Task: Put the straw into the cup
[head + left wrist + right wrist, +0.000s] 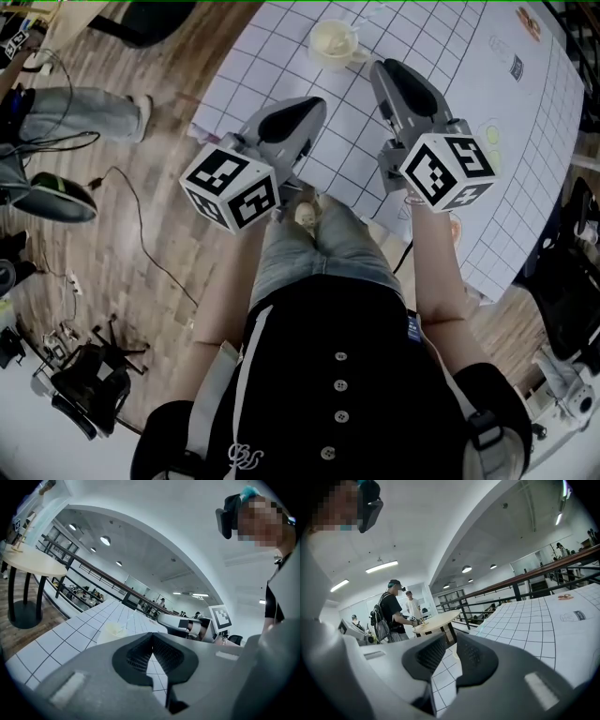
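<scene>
A pale plastic cup [334,43] stands on the far part of the white gridded table [441,56]; in the left gripper view the cup [112,630] sits just beyond the jaws. I cannot clearly make out the straw in any view. My left gripper [316,102] hangs above the table's near edge, short of the cup and to its left, its jaws closed together with nothing between them [151,643]. To the cup's right my right gripper [379,67] is also off the table, and a gap shows between its bare pads [451,645].
Printed marks [494,137] lie on the table's right side. The table's near edge runs by the person's knees [319,225]. Cables and gear [84,375] cover the wooden floor at left. A round wooden table [436,620] and standing people [393,611] are farther off.
</scene>
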`<state>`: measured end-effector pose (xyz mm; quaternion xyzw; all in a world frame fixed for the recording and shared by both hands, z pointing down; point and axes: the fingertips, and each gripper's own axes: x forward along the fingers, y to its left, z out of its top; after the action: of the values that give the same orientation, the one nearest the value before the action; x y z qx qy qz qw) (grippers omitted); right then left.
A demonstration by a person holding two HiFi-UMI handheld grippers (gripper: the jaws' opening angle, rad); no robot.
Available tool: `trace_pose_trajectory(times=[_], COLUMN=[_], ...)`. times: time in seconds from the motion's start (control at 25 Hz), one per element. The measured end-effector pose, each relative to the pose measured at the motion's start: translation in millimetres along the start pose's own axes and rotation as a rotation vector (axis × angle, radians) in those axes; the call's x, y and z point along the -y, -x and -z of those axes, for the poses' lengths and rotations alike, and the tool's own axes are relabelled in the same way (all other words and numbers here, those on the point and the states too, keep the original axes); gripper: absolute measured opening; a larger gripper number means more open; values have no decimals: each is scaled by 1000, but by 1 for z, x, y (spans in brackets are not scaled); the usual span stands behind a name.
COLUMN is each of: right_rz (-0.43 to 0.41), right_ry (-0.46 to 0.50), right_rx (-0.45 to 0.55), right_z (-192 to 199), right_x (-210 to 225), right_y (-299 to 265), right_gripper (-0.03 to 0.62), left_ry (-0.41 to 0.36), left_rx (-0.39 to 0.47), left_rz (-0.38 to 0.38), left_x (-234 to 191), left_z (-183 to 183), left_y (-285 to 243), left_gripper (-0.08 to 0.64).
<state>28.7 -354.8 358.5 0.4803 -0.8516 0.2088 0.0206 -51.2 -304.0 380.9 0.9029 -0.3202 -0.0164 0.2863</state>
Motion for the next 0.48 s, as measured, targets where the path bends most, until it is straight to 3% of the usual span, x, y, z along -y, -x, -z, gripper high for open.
trace_pose_trajectory(times=[0.2, 0.48], right_rz=[14, 8], right_ry=[4, 17], right_rx=[88, 110], right_z=[-9, -2], right_x=[-19, -48], right_y=[36, 71], right_gripper=[-2, -5], left_ry=[-18, -44], left_rx=[12, 2], left_rz=[25, 67], left_x=[23, 55], left_z=[6, 22], left_y=[15, 33], left_gripper=[2, 2])
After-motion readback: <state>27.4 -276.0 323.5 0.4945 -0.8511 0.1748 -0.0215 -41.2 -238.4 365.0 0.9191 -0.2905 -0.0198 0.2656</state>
